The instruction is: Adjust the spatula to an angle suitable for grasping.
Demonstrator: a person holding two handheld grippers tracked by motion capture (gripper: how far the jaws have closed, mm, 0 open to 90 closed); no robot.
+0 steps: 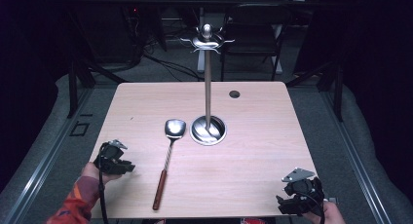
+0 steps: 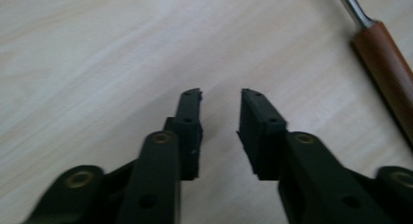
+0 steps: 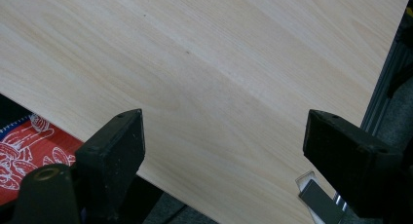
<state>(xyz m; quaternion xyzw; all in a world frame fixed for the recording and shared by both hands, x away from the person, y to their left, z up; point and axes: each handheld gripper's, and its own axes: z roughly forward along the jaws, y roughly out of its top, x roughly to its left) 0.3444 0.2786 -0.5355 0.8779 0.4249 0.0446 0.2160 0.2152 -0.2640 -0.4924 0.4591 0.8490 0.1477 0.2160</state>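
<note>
A spatula with a steel head and a brown wooden handle lies left of centre on the light wood table. Its head points toward a metal utensil stand, a tall pole with hooks on top and a round base. My left gripper rests near the table's front left, just left of the handle. In the left gripper view, my left gripper is open by a narrow gap and holds nothing, and the handle runs past at the upper right. My right gripper hovers at the front right corner. In the right gripper view, my right gripper is wide open over bare wood.
A small dark hole sits in the table's far right part. A black chair stands behind the table. A red patterned sleeve shows below the table's front edge. A grey rail runs along the right side.
</note>
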